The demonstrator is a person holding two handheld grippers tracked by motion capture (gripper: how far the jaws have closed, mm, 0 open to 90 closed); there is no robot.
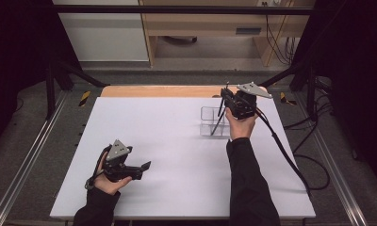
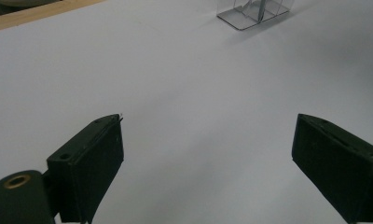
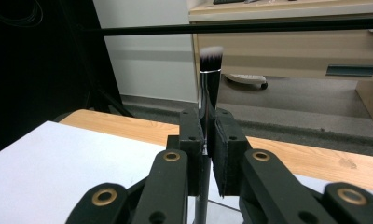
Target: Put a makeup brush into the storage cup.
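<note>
My right gripper hangs over the clear plastic organizer at the table's far right, shut on a makeup brush. The brush's dark handle slants down into the organizer. In the right gripper view the brush stands upright between the pressed jaws, its white-tipped bristles above a silver ferrule, and my right gripper clamps the handle. My left gripper rests near the table's front left, open, with nothing between its jaws. The left gripper view has the jaws wide apart over bare white table, my left gripper aimed toward the organizer far off.
A white table top has a wooden strip along its far edge. A black cable trails from the right gripper over the table's right side. A wooden desk stands beyond the table.
</note>
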